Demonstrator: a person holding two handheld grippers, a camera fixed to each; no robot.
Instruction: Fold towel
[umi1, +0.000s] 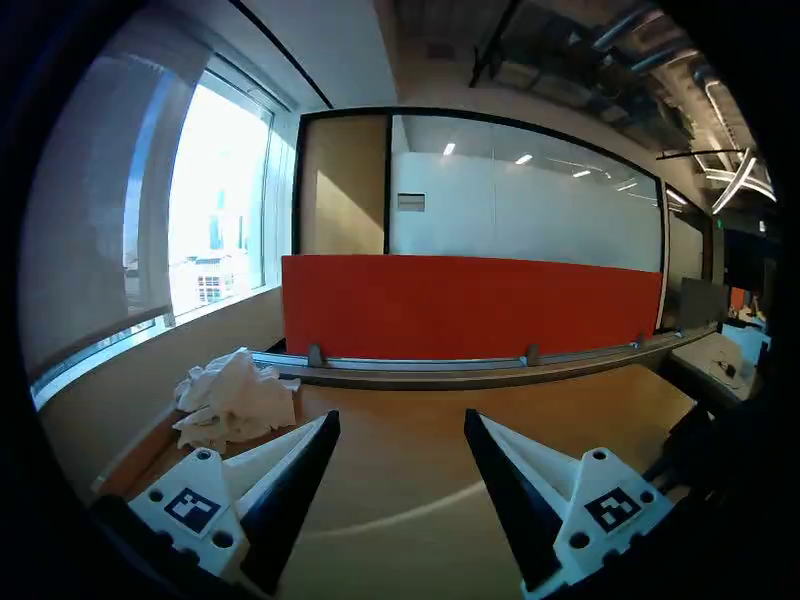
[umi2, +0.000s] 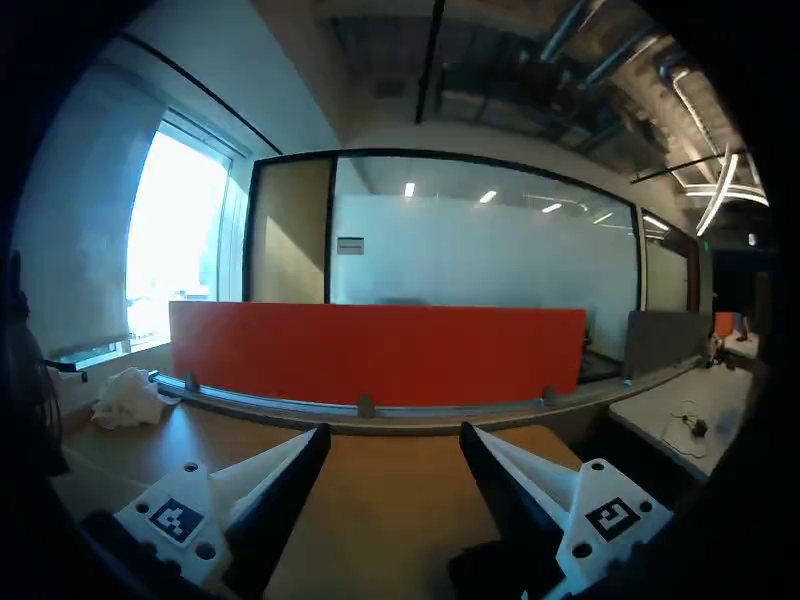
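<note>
White crumpled cloth towel (umi1: 232, 400) lies by the red partition panel (umi1: 470, 305); left gripper (umi1: 400, 416) and right gripper (umi2: 393, 428) gape wide, empty. Best seek two corners.

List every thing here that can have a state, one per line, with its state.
towel: crumpled in a heap, unfolded, lying on the desk near the window
left gripper: open, fingers apart, holding nothing
right gripper: open, fingers apart, holding nothing
orange divider: upright along the desk's far edge
</note>
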